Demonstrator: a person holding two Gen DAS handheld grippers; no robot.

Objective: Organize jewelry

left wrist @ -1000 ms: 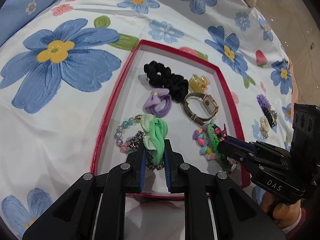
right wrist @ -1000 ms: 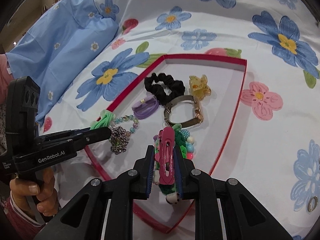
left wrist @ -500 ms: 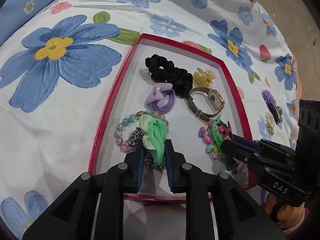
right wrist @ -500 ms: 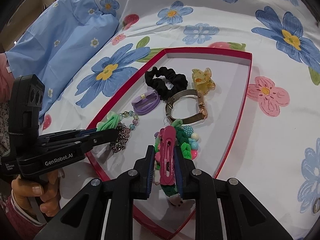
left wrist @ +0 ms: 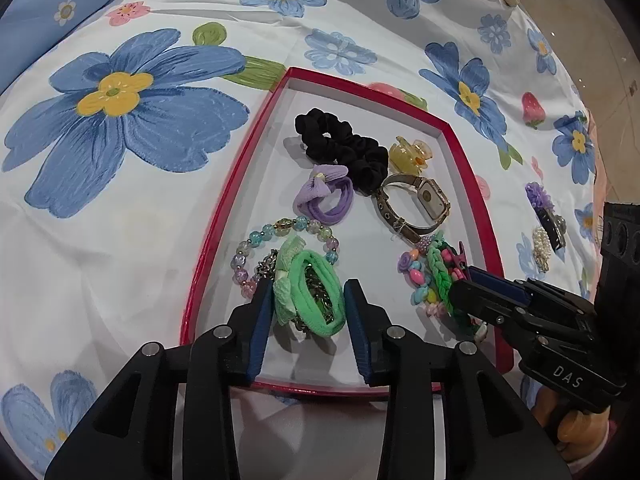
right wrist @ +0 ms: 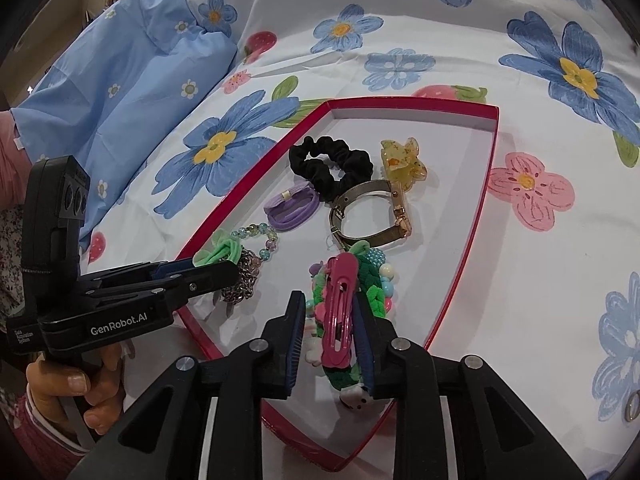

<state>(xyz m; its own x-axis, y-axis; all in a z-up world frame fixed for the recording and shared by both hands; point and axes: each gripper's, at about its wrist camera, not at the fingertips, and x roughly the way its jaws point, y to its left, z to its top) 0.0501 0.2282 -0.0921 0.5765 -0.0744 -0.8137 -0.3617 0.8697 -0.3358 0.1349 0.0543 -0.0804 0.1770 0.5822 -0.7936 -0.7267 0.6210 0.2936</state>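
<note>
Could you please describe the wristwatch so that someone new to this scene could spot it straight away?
Find the red-rimmed tray lying on the flowered bedsheet. Toward its far right side, just nearer than the black scrunchie and the yellow claw clip, lies the wristwatch. It is the only metal band with a pale rectangular face.

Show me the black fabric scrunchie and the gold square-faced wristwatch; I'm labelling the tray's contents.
black fabric scrunchie [left wrist: 340,148], left wrist view, on its ruffled middle.
gold square-faced wristwatch [left wrist: 431,197], left wrist view, on its pale dial.

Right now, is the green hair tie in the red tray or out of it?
In. The green hair tie lies on the red tray floor, atop a chain, between the left gripper's opening jaws.
</note>
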